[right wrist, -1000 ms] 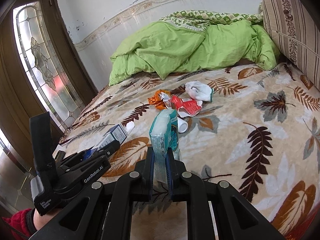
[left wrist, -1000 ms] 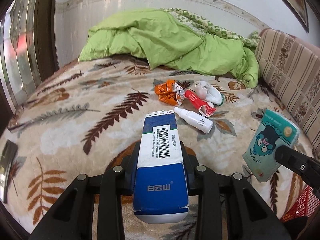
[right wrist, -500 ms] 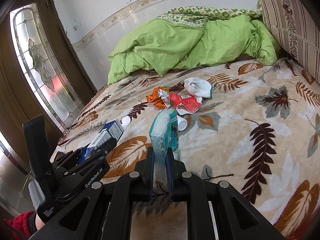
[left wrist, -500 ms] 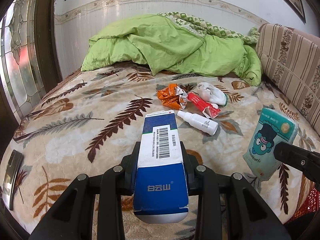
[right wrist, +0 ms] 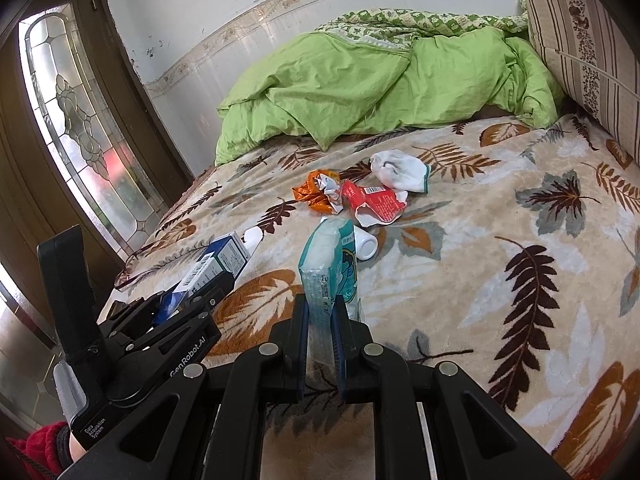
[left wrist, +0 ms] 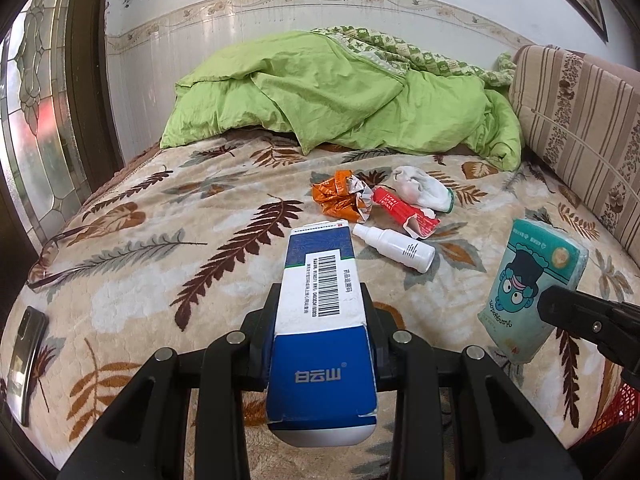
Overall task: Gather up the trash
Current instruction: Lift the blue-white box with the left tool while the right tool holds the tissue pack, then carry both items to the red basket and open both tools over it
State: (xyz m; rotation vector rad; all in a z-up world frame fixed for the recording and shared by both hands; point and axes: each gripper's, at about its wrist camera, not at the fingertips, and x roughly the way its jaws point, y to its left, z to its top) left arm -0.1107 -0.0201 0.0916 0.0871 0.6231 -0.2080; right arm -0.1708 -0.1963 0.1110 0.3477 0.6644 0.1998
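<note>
1. The left tool (left wrist: 322,332) pinches a blue-and-white carton (left wrist: 322,320), long axis pointing up-frame.
2. The right tool (right wrist: 320,320) pinches a teal tissue pack (right wrist: 330,264) edge-on.
3. Both are loaded; the red basket (left wrist: 612,412) at lower right of the left view lies nearest the right tool.
4. The remaining litter, including a white bottle (left wrist: 394,247), lies mid-frame on the bed (left wrist: 160,240).

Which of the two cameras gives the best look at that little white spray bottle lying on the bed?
The left wrist view. There the white spray bottle lies in full sight, cap to base, beside the red wrapper. In the right wrist view the held tissue pack hides most of it; only its base end shows.
</note>
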